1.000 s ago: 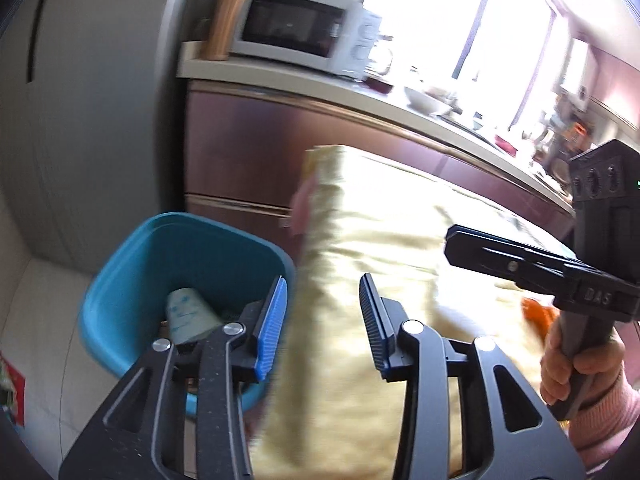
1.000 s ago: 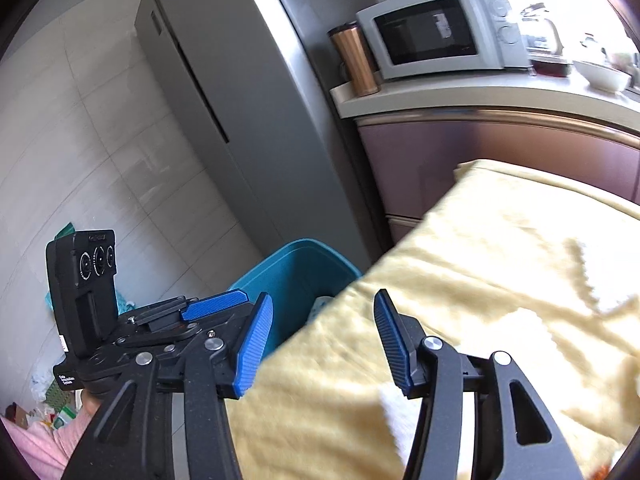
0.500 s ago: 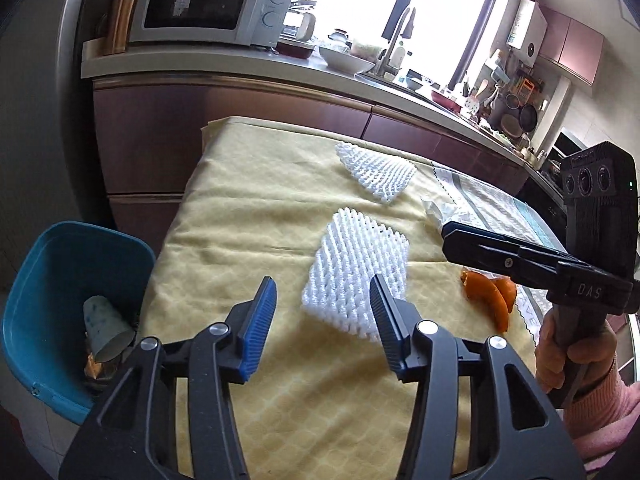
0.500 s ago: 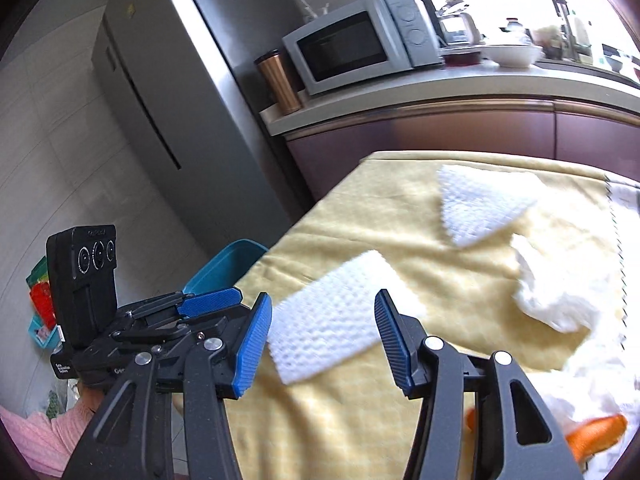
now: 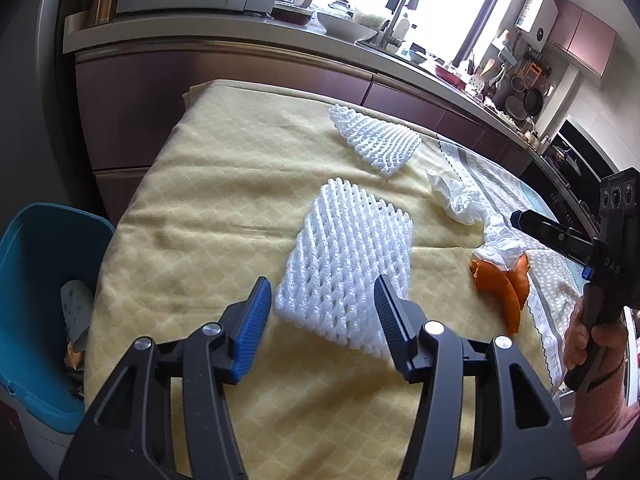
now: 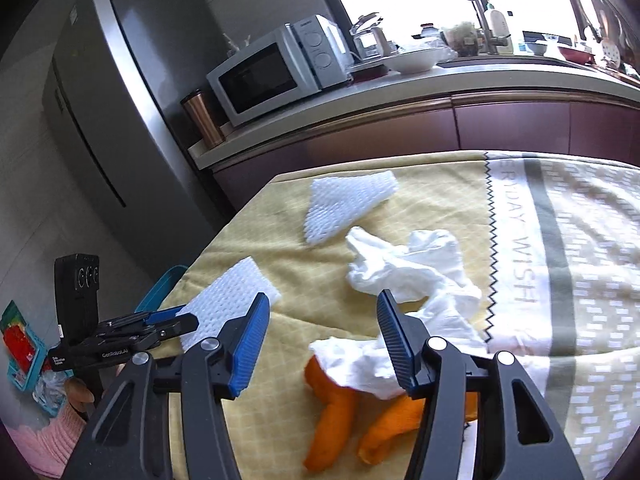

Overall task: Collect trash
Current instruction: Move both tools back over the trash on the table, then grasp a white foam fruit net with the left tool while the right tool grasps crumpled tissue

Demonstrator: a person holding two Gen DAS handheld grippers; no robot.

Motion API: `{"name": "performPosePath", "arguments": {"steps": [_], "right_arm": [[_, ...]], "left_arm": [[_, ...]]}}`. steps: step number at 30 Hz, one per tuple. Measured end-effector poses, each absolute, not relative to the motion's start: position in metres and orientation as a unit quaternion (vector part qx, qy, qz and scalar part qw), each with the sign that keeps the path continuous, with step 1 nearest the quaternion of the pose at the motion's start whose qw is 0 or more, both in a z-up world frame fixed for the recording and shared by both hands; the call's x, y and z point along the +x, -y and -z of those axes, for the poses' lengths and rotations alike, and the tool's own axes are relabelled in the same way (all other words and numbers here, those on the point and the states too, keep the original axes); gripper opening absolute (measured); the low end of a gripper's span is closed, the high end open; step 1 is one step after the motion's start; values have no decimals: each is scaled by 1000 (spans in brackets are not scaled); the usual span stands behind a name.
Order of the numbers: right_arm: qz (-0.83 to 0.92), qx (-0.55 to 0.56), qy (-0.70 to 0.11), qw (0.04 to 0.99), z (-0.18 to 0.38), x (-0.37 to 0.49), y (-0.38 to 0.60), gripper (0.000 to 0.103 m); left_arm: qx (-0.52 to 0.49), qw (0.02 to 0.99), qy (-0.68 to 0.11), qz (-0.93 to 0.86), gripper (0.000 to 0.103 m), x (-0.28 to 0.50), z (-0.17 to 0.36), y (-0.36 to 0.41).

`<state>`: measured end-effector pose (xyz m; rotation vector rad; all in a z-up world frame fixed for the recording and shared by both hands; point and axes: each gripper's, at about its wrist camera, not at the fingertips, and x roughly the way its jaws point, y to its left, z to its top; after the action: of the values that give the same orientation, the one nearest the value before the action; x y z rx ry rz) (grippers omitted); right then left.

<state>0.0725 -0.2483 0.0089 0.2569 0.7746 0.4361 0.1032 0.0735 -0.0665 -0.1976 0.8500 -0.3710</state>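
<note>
On the yellow tablecloth (image 5: 208, 208) lie a white foam fruit net (image 5: 352, 264), a second foam net (image 5: 376, 140) farther back, crumpled white tissue (image 5: 460, 200) and orange peel (image 5: 500, 284). My left gripper (image 5: 320, 320) is open and empty, hovering just before the near foam net. My right gripper (image 6: 320, 336) is open and empty above the tissue (image 6: 408, 264) and orange peel (image 6: 340, 412). The near net (image 6: 228, 300) and far net (image 6: 344, 200) show in the right wrist view too. A blue bin (image 5: 32, 304) beside the table holds a paper cup (image 5: 76, 308).
A kitchen counter (image 5: 240, 40) with a microwave (image 6: 276, 68), copper tumbler (image 6: 202, 120) and bowl stands behind the table. A grey fridge (image 6: 120, 100) stands at the left. A white patterned cloth (image 6: 580, 260) covers the table's right part.
Both grippers have swung from the bin side toward the table. The foam nets, tissue and peel have come into view and closer. Both grippers stay open.
</note>
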Motion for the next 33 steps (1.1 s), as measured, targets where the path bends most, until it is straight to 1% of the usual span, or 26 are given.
{"name": "performPosePath", "arguments": {"steps": [7,14,16,19,21,25,26,29,33], "right_arm": [[-171,133,-365,905,-5,79,282,56],[-153,138,-375,904,3,87,300,58],[-153,136,-378,903,4,88,302,59],[-155,136,-383,900,8,86,303,59],[-157,135,-388,898,10,86,303,59],[-161,132,-397,894,15,84,302,60],[-161,131,-400,893,16,84,301,61],[-164,130,-405,890,18,84,300,68],[-167,125,-410,888,20,83,296,69]], "left_arm": [[-88,889,-413,176,53,106,66,-65],[-79,890,-414,173,53,106,66,-58],[-76,890,-415,173,48,106,66,-56],[-71,890,-415,173,46,106,66,-53],[-68,890,-416,174,42,105,66,-52],[-66,889,-417,176,37,105,66,-49],[-66,889,-417,178,34,105,66,-49],[-68,888,-417,181,27,104,66,-48],[-69,889,-413,184,18,102,64,-48]]}}
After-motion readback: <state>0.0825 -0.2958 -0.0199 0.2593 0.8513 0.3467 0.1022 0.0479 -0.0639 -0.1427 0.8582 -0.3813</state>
